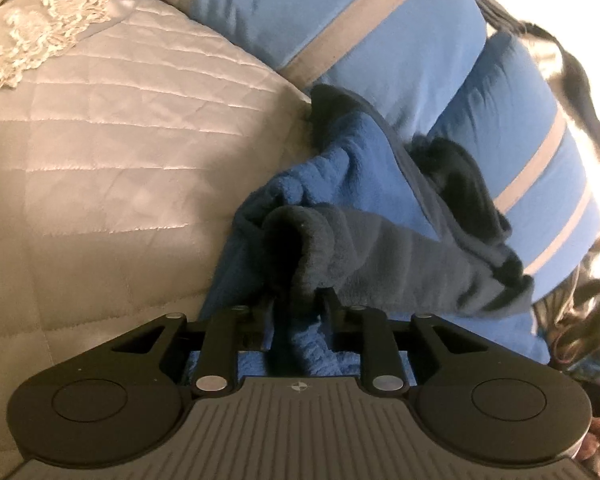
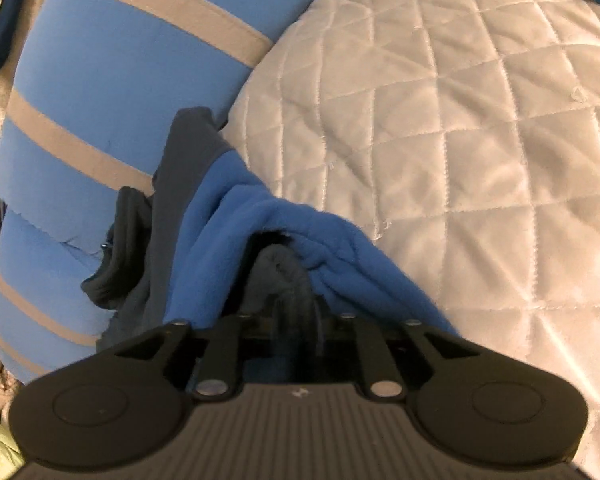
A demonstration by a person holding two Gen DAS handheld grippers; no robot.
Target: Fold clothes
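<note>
**Soft fleece bunched in both grippers on the quilted bed**

The blue fleece garment (image 1: pixel 340 184) lies crumpled on the quilted bedspread (image 1: pixel 100 168), right against the striped blue bolster (image 1: pixel 380 28). It looks light, thick and limp, likely to sag and bunch rather than hold a crease; hems and corners seem the best places to grip.

The left gripper (image 1: pixel 298 300) has its jaws narrow, pinching a dark fold. The right gripper (image 2: pixel 296 312) has fleece between its jaws; whether they press on it I cannot tell.

Beside the bolster, the satin bedspread looks slippery, so the fleece may slide. Lace trim (image 1: pixel 56 20) lies farther off.
</note>
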